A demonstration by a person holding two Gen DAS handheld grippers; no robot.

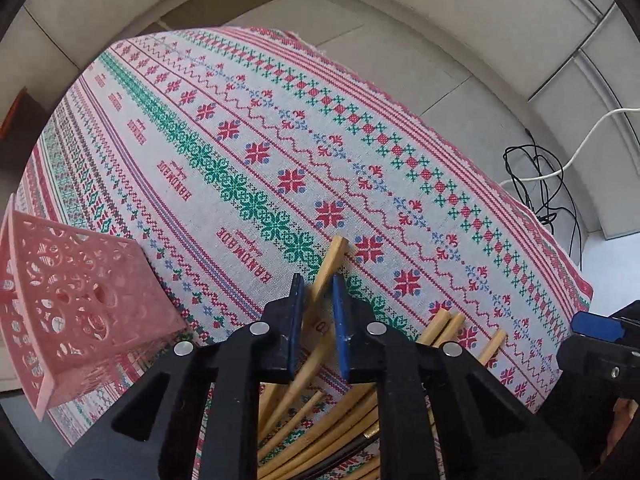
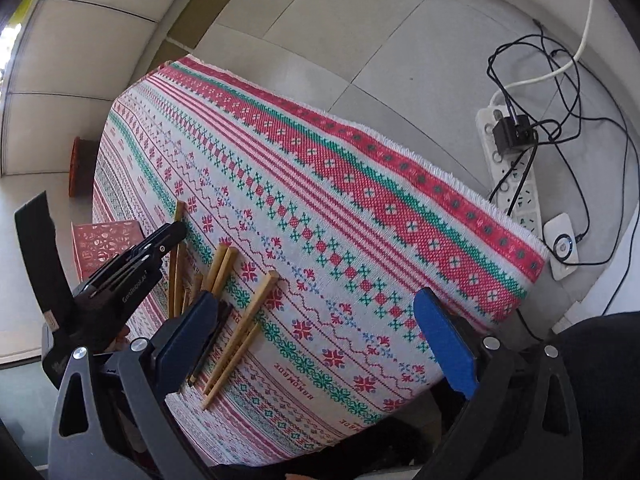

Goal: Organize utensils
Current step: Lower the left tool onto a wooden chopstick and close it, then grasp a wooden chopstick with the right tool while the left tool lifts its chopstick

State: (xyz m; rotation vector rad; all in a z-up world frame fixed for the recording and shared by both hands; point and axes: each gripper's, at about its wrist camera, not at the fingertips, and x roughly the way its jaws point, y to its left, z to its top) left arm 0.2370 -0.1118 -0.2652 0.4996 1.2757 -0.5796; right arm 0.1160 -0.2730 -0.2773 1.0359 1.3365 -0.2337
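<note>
Left gripper (image 1: 317, 300) stands closed on one bamboo chopstick (image 1: 331, 264), its tip toward 12 o'clock, above a loose pile of chopsticks (image 1: 320, 432) on the patterned tablecloth (image 1: 248, 128); the pink perforated basket (image 1: 80, 304) sits at 9 o'clock, clear of the jaws. Right gripper (image 2: 320, 340) hangs wide open over the cloth, nothing between its pads, with scattered chopsticks (image 2: 244, 328) by its left finger. Only the right wrist view shows the power strip (image 2: 516, 176) and cables on the floor at 2 o'clock.
</note>
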